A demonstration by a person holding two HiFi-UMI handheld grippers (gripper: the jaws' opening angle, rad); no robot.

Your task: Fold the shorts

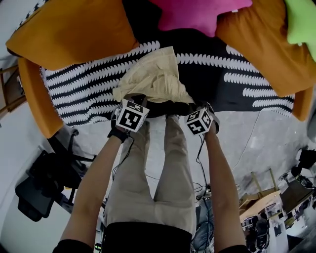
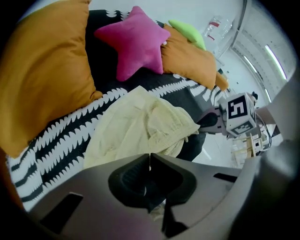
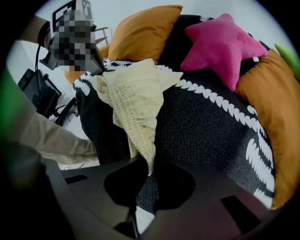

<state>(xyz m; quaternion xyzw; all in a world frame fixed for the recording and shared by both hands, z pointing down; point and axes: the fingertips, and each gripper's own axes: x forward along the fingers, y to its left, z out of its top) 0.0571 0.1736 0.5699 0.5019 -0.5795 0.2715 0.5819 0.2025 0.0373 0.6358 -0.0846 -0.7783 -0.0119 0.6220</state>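
Soft, light shorts (image 1: 153, 79) lie crumpled at the sofa (image 1: 84, 91) front edge, with the left hand-held gripper (image 2: 149, 161) and right hand-held gripper (image 3: 149, 171) each pinched shut on their near edge, probably good holds for spreading.

The black-and-white cover (image 1: 84, 94) lay bare on both sides of the crumpled shorts (image 1: 153, 79), and those two strips across the middle of the head view were the clearest way in. The top of the frame was closed off by a big orange cushion (image 1: 69, 29) at upper left, a pink star cushion (image 1: 197, 15) at top centre, and a second orange cushion (image 1: 256, 44) beside a green cushion (image 1: 301, 20) at upper right. An orange armrest (image 1: 34, 99) walled the left edge. Below the seat's front edge, the person's legs (image 1: 148, 163) filled the centre. Dark gear (image 1: 44, 183) crowded the lower left, and cables (image 1: 202, 190) trailed over the grey floor just right of the legs.
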